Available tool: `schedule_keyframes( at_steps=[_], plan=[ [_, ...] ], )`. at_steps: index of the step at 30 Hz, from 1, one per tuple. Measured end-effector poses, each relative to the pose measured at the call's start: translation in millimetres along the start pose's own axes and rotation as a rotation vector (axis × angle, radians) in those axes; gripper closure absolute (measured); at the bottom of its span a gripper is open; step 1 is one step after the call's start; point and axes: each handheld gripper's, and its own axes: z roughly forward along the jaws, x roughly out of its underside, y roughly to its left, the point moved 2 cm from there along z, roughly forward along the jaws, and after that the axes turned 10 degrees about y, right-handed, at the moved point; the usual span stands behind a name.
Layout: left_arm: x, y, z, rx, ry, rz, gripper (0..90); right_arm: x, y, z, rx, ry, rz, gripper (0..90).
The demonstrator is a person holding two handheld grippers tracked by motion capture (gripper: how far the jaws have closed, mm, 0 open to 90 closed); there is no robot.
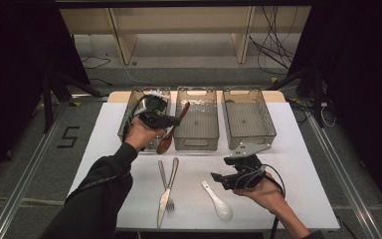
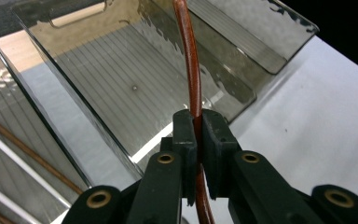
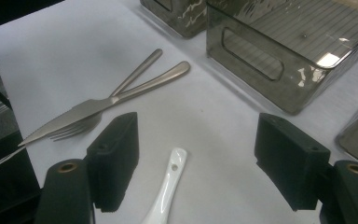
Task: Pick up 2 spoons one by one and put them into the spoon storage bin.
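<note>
My left gripper (image 1: 175, 121) is shut on the handle of a brown wooden spoon (image 1: 165, 143), held above the table between the left bin (image 1: 135, 102) and the middle bin (image 1: 195, 142). In the left gripper view the jaws (image 2: 199, 117) pinch the curved handle (image 2: 191, 60) over the middle bin (image 2: 121, 79). My right gripper (image 1: 219, 178) stays low at the front right, open, just above a white ceramic spoon (image 1: 220, 202). In the right gripper view the white spoon's handle (image 3: 168, 186) lies between the wide-apart jaws (image 3: 204, 158), untouched.
A knife (image 1: 165, 191) and a fork (image 1: 163, 175) lie crossed on the white table cover (image 1: 298, 169); the knife (image 3: 102, 105) and fork (image 3: 137, 72) lie beyond my right gripper. A third bin (image 1: 248, 137) stands at the back right. Thin brown sticks (image 2: 23, 147) lie in the left bin.
</note>
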Motion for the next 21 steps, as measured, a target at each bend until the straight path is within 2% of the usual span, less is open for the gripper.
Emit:
schedule_keyframes(
  at_steps=[6, 15, 21],
  plan=[
    [-14.7, 2.3, 5.0, -0.004, -0.027, -0.011, 83.9, 0.3, -0.6, 0.4, -0.003, 0.000, 0.000, 31.5],
    [-28.8, 10.4, 15.1, -0.022, -0.059, -0.033, 83.8, 0.3, -1.3, 0.5, -0.003, 0.000, -0.001, 31.5],
    [-34.6, 20.8, 22.4, -0.026, -0.102, -0.077, 83.8, 0.4, -1.3, 1.1, -0.004, 0.002, -0.002, 31.5]
  ],
)
